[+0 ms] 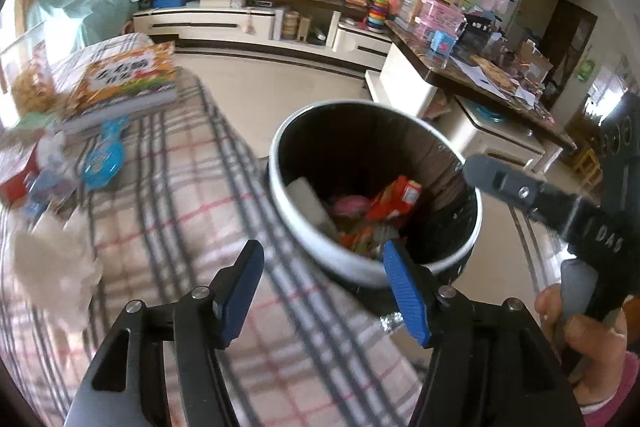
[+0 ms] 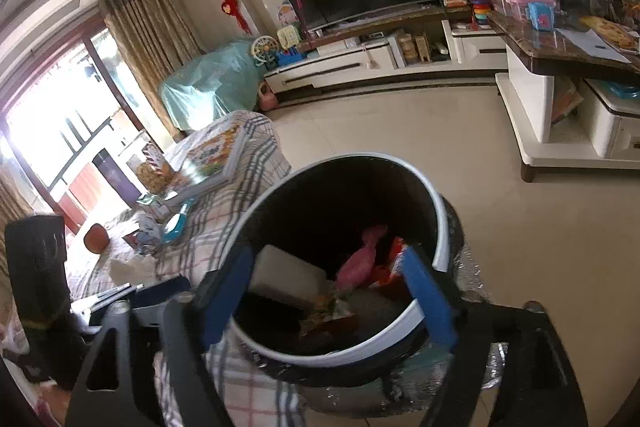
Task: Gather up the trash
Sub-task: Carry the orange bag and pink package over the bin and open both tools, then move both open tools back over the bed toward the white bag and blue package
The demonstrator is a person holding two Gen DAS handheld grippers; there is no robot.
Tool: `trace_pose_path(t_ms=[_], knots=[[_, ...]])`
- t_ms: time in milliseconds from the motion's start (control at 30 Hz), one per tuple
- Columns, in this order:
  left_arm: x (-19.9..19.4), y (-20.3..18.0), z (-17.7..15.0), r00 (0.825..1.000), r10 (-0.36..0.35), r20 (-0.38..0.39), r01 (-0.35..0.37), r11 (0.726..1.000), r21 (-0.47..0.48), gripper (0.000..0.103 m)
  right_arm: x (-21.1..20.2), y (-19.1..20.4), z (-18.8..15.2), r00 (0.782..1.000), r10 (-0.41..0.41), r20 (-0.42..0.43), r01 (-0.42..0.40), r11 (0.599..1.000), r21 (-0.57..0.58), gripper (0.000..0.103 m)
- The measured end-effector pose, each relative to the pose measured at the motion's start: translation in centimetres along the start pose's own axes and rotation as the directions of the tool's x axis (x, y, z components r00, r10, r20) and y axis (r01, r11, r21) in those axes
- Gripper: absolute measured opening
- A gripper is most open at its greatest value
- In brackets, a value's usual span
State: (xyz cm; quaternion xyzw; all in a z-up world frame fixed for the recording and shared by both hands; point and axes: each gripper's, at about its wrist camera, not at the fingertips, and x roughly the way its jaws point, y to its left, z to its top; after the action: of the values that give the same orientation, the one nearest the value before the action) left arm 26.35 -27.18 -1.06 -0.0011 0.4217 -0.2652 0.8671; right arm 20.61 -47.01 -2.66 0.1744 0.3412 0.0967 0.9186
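Trash bin, wrapper print seemingly illegible

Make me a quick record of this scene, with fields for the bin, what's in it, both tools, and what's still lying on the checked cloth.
bin: round trash bin, upright on the floor beside the checked cloth
bin contents: white block, pink wrapper, red-orange packaging
left tool: open, nothing between the pads, over the cloth's edge
right tool: open, empty, above the bin
on cloth: picture book, blue toy, crumpled white tissue
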Motion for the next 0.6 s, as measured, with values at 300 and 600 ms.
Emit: trace_pose_path(t_ms=[300, 600], knots=[[-4.4, 3.4, -5.3, 0.998, 0.052, 0.026, -0.050, 0.996, -0.081, 0.063, 0.6, 3.7, -3.0, 0.998, 0.043, -0.039, -0.044, 0.999, -0.029, 0.093], [-8.7, 6.3, -8.6, 0.992, 0.115, 0.048, -0.105, 0.981, -0.165, 0.063, 1.2, 7.5, -4.9, 0.993, 0.092, -0.078, -0.098, 0.993, -0.072, 0.093]])
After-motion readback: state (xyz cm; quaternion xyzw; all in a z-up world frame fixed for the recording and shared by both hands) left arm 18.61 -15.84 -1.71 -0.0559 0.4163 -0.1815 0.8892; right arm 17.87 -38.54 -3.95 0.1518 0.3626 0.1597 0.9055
